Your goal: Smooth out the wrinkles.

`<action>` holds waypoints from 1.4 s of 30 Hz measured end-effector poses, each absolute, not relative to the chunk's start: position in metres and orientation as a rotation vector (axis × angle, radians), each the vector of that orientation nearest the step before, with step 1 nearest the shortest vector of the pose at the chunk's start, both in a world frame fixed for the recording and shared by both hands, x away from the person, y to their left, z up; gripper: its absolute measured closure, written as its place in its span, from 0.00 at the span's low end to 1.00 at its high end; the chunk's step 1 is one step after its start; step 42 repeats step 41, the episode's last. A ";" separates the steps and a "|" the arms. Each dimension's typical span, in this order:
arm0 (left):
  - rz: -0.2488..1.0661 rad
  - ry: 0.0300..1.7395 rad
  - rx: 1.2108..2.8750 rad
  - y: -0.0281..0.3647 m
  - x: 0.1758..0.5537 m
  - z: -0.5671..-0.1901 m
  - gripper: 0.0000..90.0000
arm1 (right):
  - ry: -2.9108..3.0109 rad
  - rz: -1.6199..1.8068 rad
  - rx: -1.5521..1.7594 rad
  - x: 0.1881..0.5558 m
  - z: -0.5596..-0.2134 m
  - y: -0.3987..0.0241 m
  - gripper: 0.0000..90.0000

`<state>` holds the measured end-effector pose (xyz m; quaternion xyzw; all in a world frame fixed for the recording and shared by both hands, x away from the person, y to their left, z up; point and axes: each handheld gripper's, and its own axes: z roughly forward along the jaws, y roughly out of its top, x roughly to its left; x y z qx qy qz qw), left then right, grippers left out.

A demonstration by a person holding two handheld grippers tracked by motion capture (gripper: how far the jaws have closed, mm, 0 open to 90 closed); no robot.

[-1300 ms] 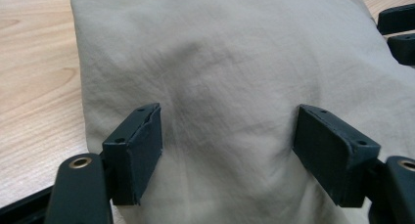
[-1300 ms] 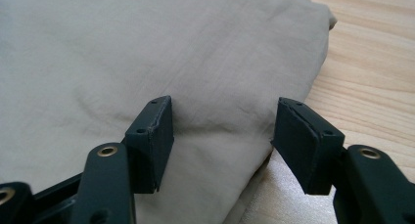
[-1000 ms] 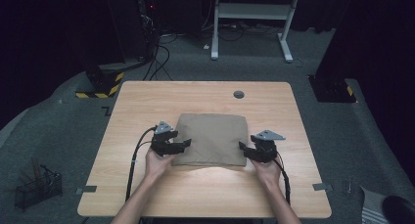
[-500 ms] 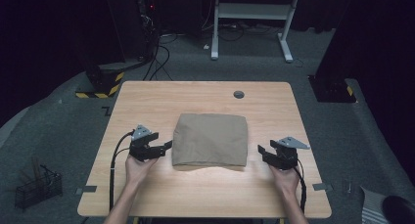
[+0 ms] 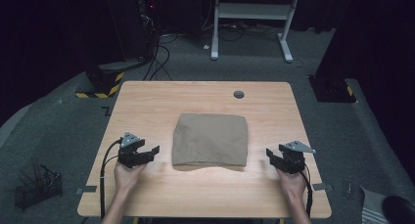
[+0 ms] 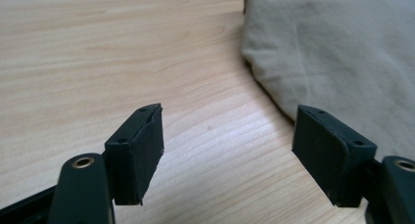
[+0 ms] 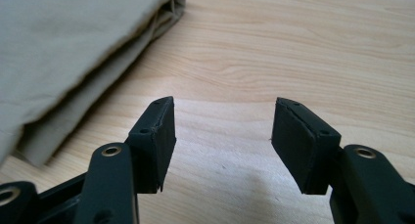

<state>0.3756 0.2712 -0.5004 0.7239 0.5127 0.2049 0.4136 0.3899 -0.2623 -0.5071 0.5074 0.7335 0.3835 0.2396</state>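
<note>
1. A folded tan cloth [image 5: 210,140] lay flat near the middle of a light wooden worktop [image 5: 147,101], its stacked edges visible in the right gripper view.
2. The left claw [image 5: 152,150], held in a person's left hand [image 5: 128,174], rested just left of the cloth, apart from it, jaws spread wide over bare wood with nothing between them.
3. The right claw [image 5: 270,154], held in the right hand [image 5: 291,179], sat just right of the cloth, also spread and empty.
4. A small dark round fitting [image 5: 238,94] marked the worktop's far edge.
5. No brand, label or readable writing appeared on the cloth or claws.
</note>
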 end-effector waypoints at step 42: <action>0.643 1.438 1.922 0.275 0.384 -0.529 0.22 | 2.035 0.867 1.469 0.395 -0.523 -0.268 0.36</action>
